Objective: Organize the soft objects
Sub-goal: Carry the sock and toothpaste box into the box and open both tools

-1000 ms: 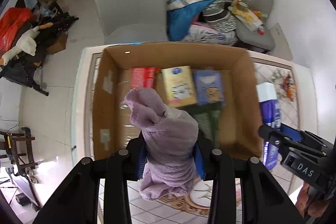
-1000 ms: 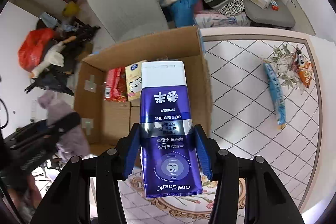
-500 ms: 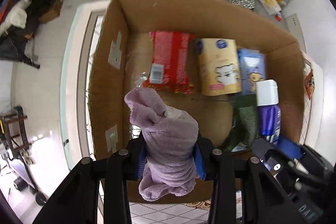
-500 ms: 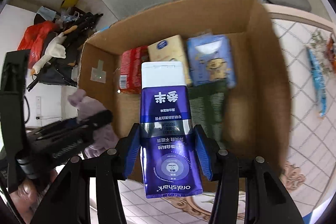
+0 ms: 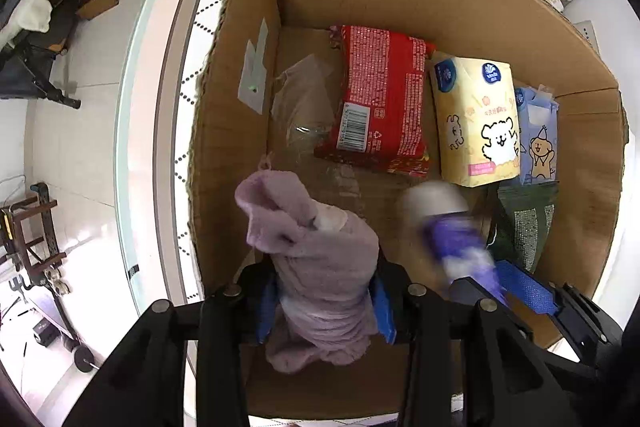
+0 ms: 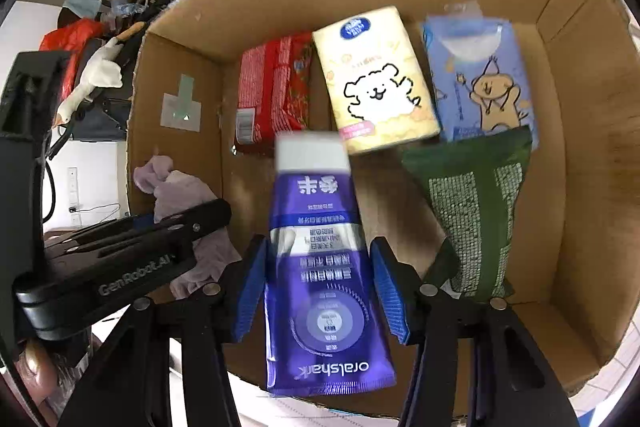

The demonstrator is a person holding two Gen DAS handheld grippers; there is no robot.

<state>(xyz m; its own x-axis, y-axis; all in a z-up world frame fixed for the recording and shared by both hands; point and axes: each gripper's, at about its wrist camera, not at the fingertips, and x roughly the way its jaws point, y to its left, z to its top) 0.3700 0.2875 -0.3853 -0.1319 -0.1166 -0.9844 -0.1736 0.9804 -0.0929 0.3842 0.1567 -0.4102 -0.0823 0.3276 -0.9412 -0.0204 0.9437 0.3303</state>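
My left gripper (image 5: 325, 301) is shut on a lilac fleece cloth (image 5: 320, 259) and holds it over the near left of the open cardboard box (image 5: 248, 27). My right gripper (image 6: 322, 287) has opened: gaps show between its blue pads (image 6: 252, 283) and the purple toothpaste tube (image 6: 320, 267), which is blurred between the jaws above the box floor. The tube also shows blurred in the left wrist view (image 5: 452, 227). The left gripper and cloth (image 6: 184, 195) show at the left of the right wrist view.
In the box (image 6: 580, 187) lie a red packet (image 6: 272, 91), a yellow tissue pack (image 6: 376, 83), a blue tissue pack (image 6: 480, 75) and a dark green pouch (image 6: 472, 211). The box stands on a white table (image 5: 140, 107). Chairs and clutter lie beyond.
Both grippers have moved forward and down into the box. The right gripper's jaws have opened off the toothpaste tube, which now blurs. The left still holds the cloth.
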